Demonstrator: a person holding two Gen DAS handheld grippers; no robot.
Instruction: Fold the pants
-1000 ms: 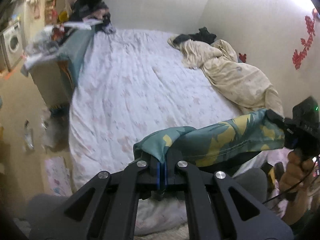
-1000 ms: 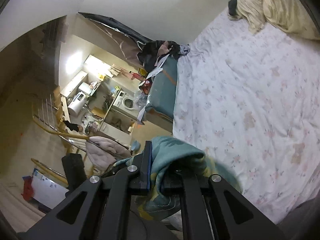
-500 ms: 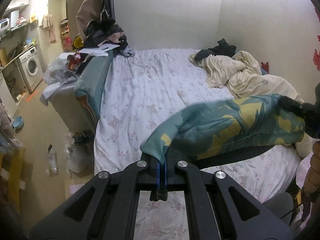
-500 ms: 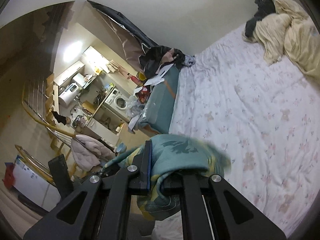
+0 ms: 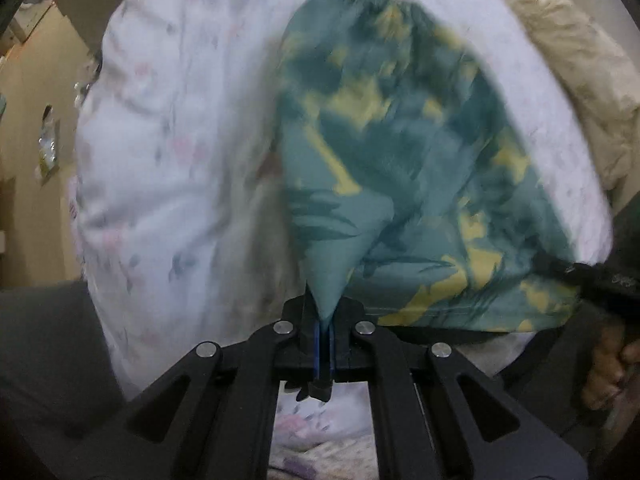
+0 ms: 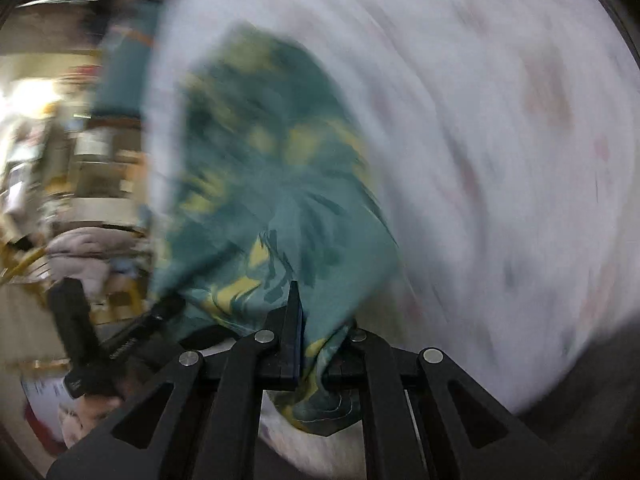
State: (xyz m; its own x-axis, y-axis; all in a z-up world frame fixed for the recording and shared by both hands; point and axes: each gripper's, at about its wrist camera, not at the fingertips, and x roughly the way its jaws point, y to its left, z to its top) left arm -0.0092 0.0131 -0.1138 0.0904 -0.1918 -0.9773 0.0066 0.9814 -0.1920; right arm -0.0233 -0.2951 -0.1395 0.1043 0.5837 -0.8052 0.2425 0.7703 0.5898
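The pants (image 5: 400, 152) are teal with yellow leaf print. They spread out ahead of me over the white floral bed sheet (image 5: 168, 152). My left gripper (image 5: 324, 320) is shut on one corner of the pants. My right gripper (image 6: 316, 340) is shut on another corner of the pants (image 6: 264, 168). The right gripper also shows at the right edge of the left wrist view (image 5: 588, 276), pinching the cloth. The right wrist view is heavily blurred by motion.
A beige crumpled blanket (image 5: 568, 60) lies at the far right of the bed. The floor (image 5: 36, 120) lies past the bed's left edge. Blurred furniture and clutter (image 6: 64, 184) stand left of the bed.
Both grippers have swung downward toward the bed. The pants, held stretched in the air before, now billow out forward over the sheet.
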